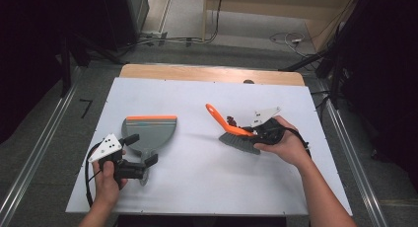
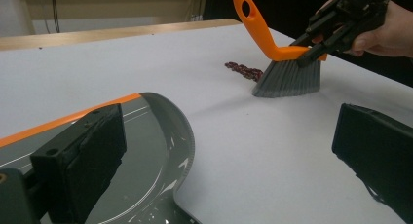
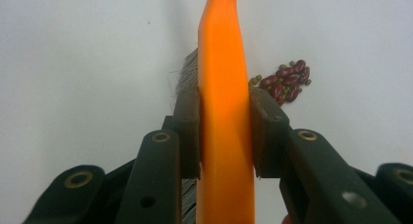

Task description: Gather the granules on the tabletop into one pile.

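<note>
Nearest the lens in the right gripper view, the right gripper (image 3: pixel 225 136) is seen clenched on the orange back of one brush (image 3: pixel 225 151), a pad pressed flat to each side of it. From the high view, that brush (image 1: pixel 235 134) is found right of the table's middle, its grey bristles resting on the white table (image 1: pixel 207 182) and its looped handle tilted up and away to the left. One small heap of dark red beans (image 3: pixel 286 83) lies just beside the bristles; a few greenish ones are mixed in, and the number cannot be counted. In the high view the heap (image 1: pixel 230 120) is reduced to a dark speck behind the brush, while the left gripper view shows it as a short trail (image 2: pixel 243 69) touching the bristle edge on the side towards the dustpan. One grey dustpan (image 1: pixel 149 132) with an orange lip is laid left of centre, well apart from the brush, with bare table between them. The left gripper (image 1: pixel 143 150) is held at the dustpan's handle end; its jaws are released, standing wide, one over the pan and the other over bare table, as the left gripper view makes plain. Beyond the far edge a strip of bare wood (image 1: pixel 212 73) is noted, with loose cables (image 1: pixel 286 38) on the floor behind. Two grippers and two hands are counted.
</note>
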`<state>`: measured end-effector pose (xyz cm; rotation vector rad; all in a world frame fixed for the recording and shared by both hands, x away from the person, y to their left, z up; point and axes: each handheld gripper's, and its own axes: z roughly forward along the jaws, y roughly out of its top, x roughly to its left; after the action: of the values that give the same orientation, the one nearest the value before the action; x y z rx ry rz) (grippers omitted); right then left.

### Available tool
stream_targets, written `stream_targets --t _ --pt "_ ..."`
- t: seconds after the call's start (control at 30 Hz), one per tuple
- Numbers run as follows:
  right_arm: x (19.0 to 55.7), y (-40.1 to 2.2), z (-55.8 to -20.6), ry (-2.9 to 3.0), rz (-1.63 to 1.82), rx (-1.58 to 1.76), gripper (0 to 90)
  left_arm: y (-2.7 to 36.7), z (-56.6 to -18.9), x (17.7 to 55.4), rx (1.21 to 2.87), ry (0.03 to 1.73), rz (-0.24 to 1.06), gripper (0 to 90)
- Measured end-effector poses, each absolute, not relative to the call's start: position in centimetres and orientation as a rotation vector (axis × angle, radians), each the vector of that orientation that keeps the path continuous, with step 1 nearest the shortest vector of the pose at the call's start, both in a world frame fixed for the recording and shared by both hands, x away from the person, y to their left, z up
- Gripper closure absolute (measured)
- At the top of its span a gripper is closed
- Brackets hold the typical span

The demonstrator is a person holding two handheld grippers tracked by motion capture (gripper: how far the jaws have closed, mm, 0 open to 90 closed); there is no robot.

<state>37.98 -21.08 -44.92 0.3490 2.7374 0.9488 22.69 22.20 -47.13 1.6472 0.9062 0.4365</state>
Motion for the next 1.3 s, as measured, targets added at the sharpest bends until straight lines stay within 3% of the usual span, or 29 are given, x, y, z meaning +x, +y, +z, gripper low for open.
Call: stream_targets --t 1.3 --pt "43.1 -20.2 -44.8 2.7 0.955 0.435 67.4 22.3 -47.3 22.8 1.648 0.916 0.43 0.0"
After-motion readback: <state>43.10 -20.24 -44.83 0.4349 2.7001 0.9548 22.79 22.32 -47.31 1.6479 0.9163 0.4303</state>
